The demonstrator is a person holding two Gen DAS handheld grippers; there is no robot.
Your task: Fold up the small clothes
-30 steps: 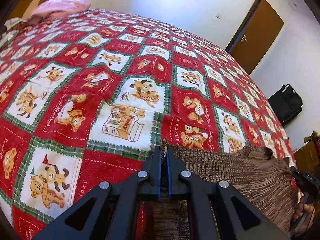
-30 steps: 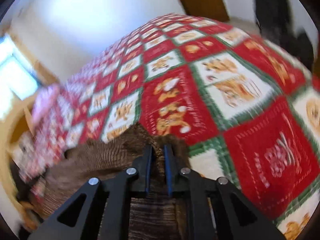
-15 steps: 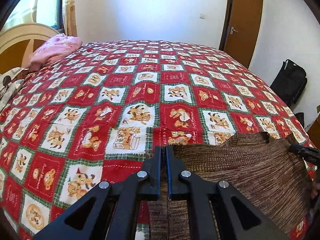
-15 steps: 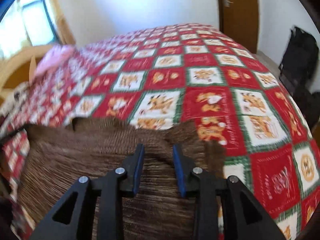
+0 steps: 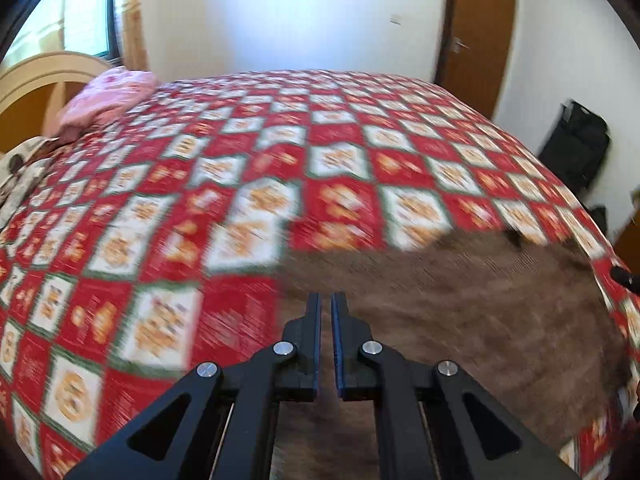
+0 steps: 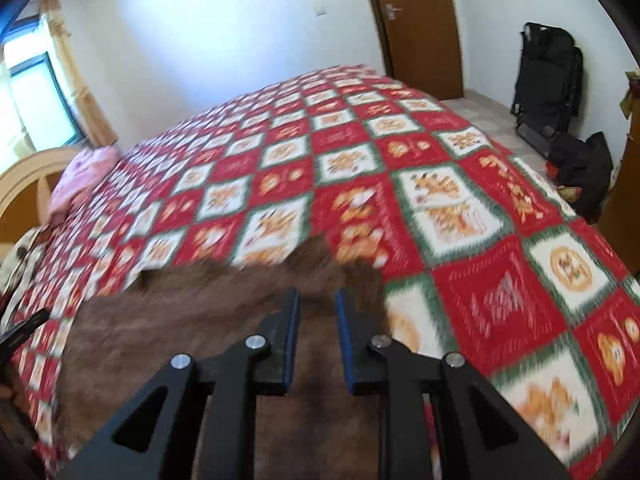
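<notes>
A brown knitted garment [image 5: 460, 312] lies spread flat on the near edge of the bed; it also shows in the right wrist view [image 6: 192, 340]. My left gripper [image 5: 326, 304] hovers above the garment's left part with its jaws a narrow gap apart and nothing seen between them. My right gripper [image 6: 317, 300] is open and empty above the garment's right part, near its collar edge. The right gripper's tip [image 5: 624, 278] shows at the right edge of the left wrist view. Both views are motion-blurred.
The bed carries a red, white and green teddy-bear quilt [image 5: 248, 184]. A pink pillow [image 5: 108, 100] lies at the headboard [image 5: 36, 84]. Black bags [image 6: 548, 80] stand by the wall near a brown door [image 6: 416, 24].
Both grippers let go of the garment, which now lies flat. The right jaws opened first, then the left parted slightly. Both grippers have lifted and pulled back.
</notes>
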